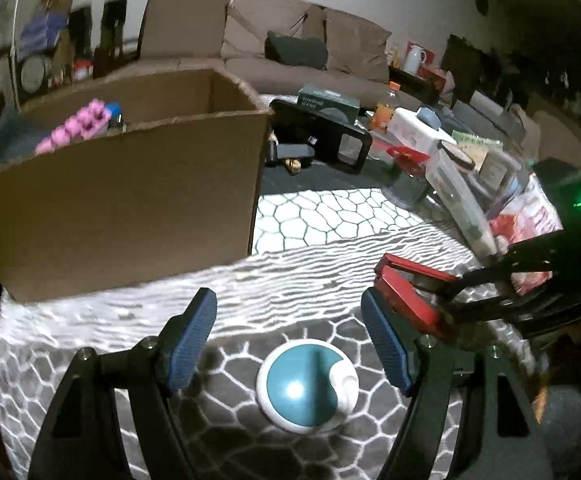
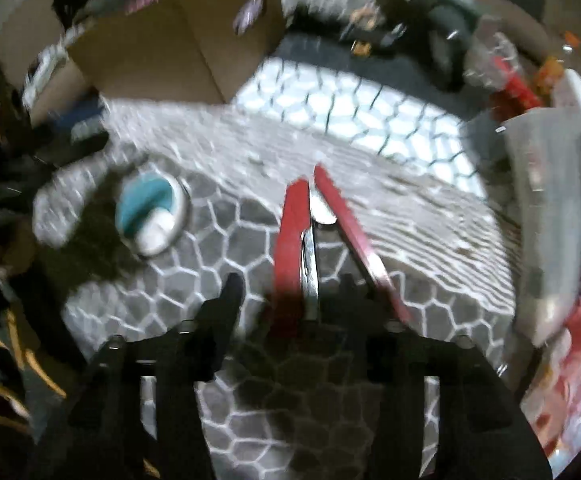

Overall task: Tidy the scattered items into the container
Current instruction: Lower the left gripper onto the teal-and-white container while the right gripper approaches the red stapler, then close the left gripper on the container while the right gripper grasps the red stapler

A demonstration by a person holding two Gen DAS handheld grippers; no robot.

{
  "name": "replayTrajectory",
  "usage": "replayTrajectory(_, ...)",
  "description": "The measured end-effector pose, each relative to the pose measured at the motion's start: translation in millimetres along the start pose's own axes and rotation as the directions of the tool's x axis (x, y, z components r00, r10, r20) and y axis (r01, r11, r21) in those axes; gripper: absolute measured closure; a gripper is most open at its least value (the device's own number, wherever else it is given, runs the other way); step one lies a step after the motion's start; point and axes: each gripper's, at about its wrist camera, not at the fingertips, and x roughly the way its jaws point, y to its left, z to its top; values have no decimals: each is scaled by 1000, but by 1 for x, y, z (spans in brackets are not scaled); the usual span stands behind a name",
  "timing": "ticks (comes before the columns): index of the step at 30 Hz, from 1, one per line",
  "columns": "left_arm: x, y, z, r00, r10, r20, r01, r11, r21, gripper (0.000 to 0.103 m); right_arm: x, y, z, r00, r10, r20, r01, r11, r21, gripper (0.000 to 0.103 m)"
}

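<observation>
A round teal and white disc (image 1: 307,386) lies on the patterned rug, between and just below the blue pads of my open left gripper (image 1: 290,336). It also shows in the right wrist view (image 2: 151,212), at left. My right gripper (image 2: 290,280) is shut on a red-handled tool with a metal middle (image 2: 310,240), held above the rug. In the left wrist view the right gripper (image 1: 450,296) with the red tool (image 1: 408,292) sits just right of my left gripper. The open cardboard box (image 1: 130,184) stands at the left with pink items (image 1: 76,126) inside.
A grey and white honeycomb rug (image 1: 330,216) covers the floor. Behind it are a brown sofa (image 1: 290,40), a black frame (image 1: 330,140) and a cluttered pile of boxes, bags and a clear plastic container (image 1: 458,196) at right.
</observation>
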Motion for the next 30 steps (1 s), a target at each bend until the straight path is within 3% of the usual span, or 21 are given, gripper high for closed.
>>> replayTrajectory(2, 2, 1, -2, 999, -30, -27, 29, 999, -12, 28, -19, -1, 6, 998, -19, 59, 19, 1000, 10, 42)
replayTrajectory(4, 3, -6, -7, 1000, -10, -28, 11, 1000, 22, 28, -20, -4, 16, 999, -20, 32, 18, 999, 43, 33)
replayTrajectory(8, 4, -20, -15, 999, 20, -47, -16, 995, 94, 28, -6, -2, 25, 998, 6, -68, 2, 994, 111, 35)
replayTrajectory(15, 22, -25, -31, 988, 64, -139, -42, 987, 153, 28, 36, 6, 22, 990, -3, -143, 11, 998, 54, 35)
replayTrajectory(19, 34, -28, -38, 978, 74, -194, -40, 984, 175, 28, 54, 4, 24, 984, 12, -175, -3, 999, 51, 45)
replayTrajectory(24, 50, -35, -46, 959, 117, -260, -54, 970, 237, 28, 78, 6, 25, 973, -52, -224, 57, 998, 12, 47)
replayTrajectory(30, 56, -40, -46, 934, 160, -319, -65, 955, 290, 28, 88, 11, 28, 968, -101, -228, 100, 995, -13, 65)
